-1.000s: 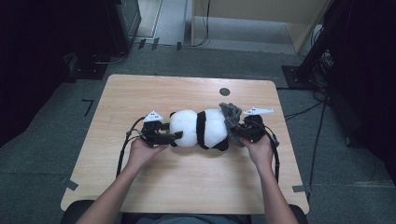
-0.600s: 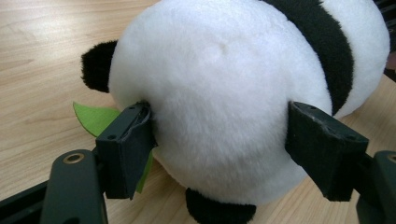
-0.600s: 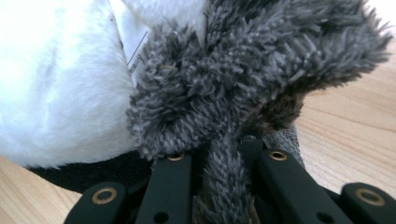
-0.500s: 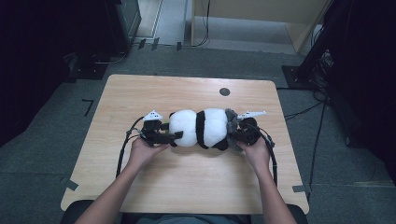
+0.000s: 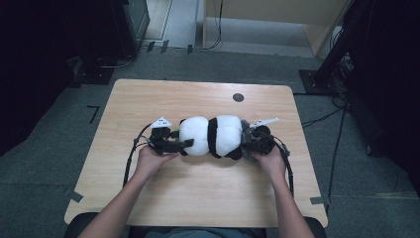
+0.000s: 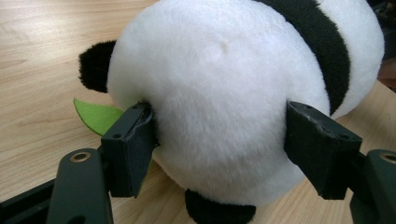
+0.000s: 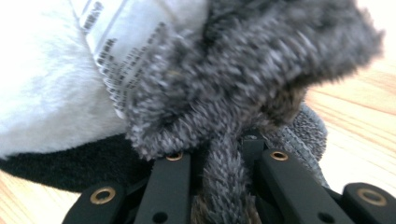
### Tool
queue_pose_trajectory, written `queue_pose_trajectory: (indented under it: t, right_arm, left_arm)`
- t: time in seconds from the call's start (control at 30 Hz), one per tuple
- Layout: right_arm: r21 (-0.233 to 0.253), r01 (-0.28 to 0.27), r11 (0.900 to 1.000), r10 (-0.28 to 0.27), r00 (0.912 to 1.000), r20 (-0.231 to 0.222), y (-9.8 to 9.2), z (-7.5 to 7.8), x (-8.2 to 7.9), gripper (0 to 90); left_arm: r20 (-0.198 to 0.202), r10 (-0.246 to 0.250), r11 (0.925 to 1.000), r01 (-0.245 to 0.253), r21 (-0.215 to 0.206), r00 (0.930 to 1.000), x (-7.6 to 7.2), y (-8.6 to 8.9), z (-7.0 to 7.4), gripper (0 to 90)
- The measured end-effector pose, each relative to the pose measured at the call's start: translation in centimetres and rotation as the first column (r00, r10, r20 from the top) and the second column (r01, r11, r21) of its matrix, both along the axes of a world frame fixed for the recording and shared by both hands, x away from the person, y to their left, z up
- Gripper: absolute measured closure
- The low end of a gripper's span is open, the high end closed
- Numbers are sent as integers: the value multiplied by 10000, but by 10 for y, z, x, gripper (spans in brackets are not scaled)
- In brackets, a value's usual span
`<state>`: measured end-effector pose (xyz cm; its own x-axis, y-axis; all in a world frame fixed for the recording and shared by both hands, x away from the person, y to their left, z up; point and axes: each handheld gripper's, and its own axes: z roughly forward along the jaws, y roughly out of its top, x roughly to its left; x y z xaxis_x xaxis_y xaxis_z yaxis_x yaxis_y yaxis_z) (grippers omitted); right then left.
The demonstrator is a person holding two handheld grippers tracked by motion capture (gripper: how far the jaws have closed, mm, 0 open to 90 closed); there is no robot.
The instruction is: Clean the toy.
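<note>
A black-and-white panda plush lies on its side in the middle of the wooden table. My left gripper grips its white round end, and both jaws press into the fur. A green felt leaf sticks out by the left jaw. My right gripper sits at the panda's other end, shut on a grey furry piece. That piece bunches against the panda's white fur beside a sewn-in printed label. What the grey piece belongs to is hidden.
A small black round mark lies on the table behind the panda. Cables loop from both grippers beside the person's wrists. Dark equipment stands on the floor at both sides of the table.
My right gripper has moved down and left with the grey furry piece, bringing it against the panda's end. The left gripper has stayed on the panda.
</note>
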<state>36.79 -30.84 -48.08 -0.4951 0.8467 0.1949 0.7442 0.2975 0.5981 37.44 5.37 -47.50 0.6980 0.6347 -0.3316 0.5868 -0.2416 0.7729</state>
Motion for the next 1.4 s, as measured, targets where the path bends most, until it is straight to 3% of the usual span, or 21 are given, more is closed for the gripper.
queue_pose_trajectory:
  t: [0.17,0.27,0.37,0.53,0.73,0.93,1.03,1.27,1.4]
  right_arm:
    - [242,411,9989,-417,9987,284,-15,13,-6,801]
    - [682,633,9957,-691,9938,870,-24,27,-14,800]
    - [1005,783,9919,-944,9814,1671,-30,46,-22,801]
    - [1294,471,9905,-779,9664,2451,-25,73,-31,801]
    - [1257,-580,9904,177,9535,3009,6,96,-39,801]
    - [1118,-1820,9769,1403,9414,3067,52,97,-42,798]
    - [1058,-2338,9665,1905,9299,3146,73,92,-43,799]
    - [1172,-3551,9275,3208,9167,2382,109,73,-47,799]
    - [1107,-3836,9168,3583,9128,1958,122,58,-47,799]
  left_arm:
    - [158,-40,9999,38,133,9999,-1,0,2,273]
    - [293,-21,9997,13,260,9996,-2,0,2,285]
    - [314,-17,9996,8,298,9995,-3,0,3,289]
    - [308,7,9994,-17,345,9995,-4,-1,4,290]
    - [270,29,9989,-42,477,9996,-4,-2,6,291]
    - [245,63,9986,-76,519,9997,-4,-3,7,291]
    - [239,43,9985,-56,549,9997,-5,-3,7,291]
    - [236,32,9984,-46,572,9997,-5,-3,7,291]
    - [253,18,9981,-34,620,9997,-5,-3,7,291]
